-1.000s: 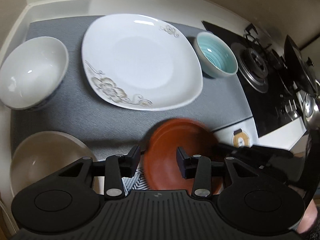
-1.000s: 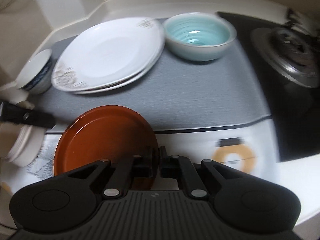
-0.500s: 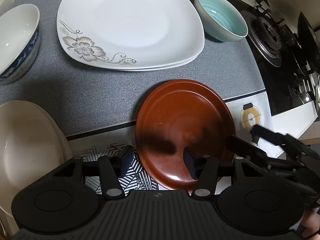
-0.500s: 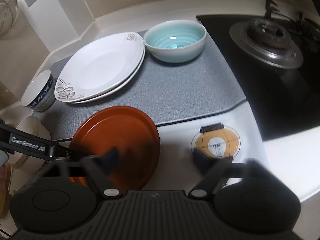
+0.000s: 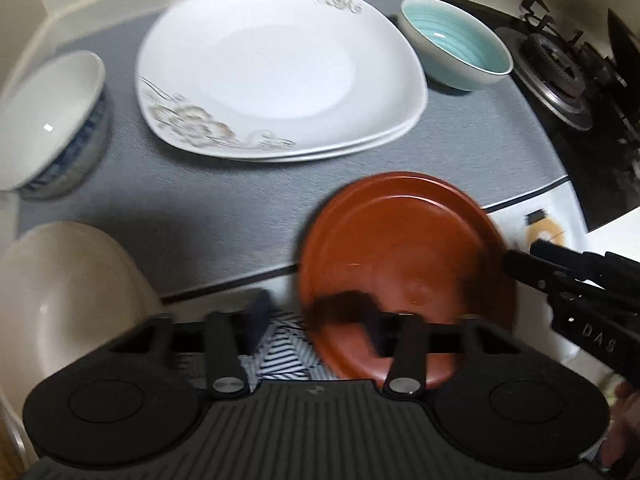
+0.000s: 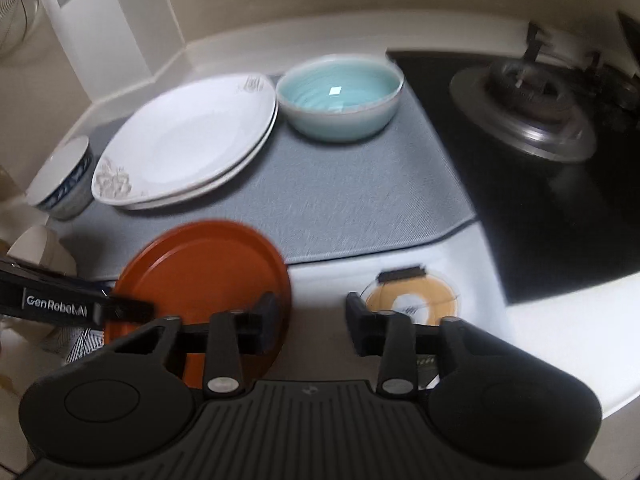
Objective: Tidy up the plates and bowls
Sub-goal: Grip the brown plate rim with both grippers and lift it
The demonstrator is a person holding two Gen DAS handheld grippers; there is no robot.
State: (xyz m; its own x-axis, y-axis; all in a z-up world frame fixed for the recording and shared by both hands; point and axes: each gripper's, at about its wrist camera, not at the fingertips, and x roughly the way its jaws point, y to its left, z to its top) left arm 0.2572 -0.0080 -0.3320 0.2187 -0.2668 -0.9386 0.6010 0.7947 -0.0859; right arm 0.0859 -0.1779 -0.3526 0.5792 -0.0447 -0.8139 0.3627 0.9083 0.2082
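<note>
Both grippers are matte black plastic: the left gripper (image 5: 316, 326) and the right gripper (image 6: 312, 318) each have a ribbed grey-black base, two round discs and silver screws. White letters read "GenRobot.AI" and "DAS".

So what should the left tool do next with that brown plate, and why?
Probably close the left tool on the brown plate's near rim. One finger sits over the plate and the other outside its edge, gap still showing, jaws just closing. The right tool stands open beside the plate, so nothing holds it yet.
</note>
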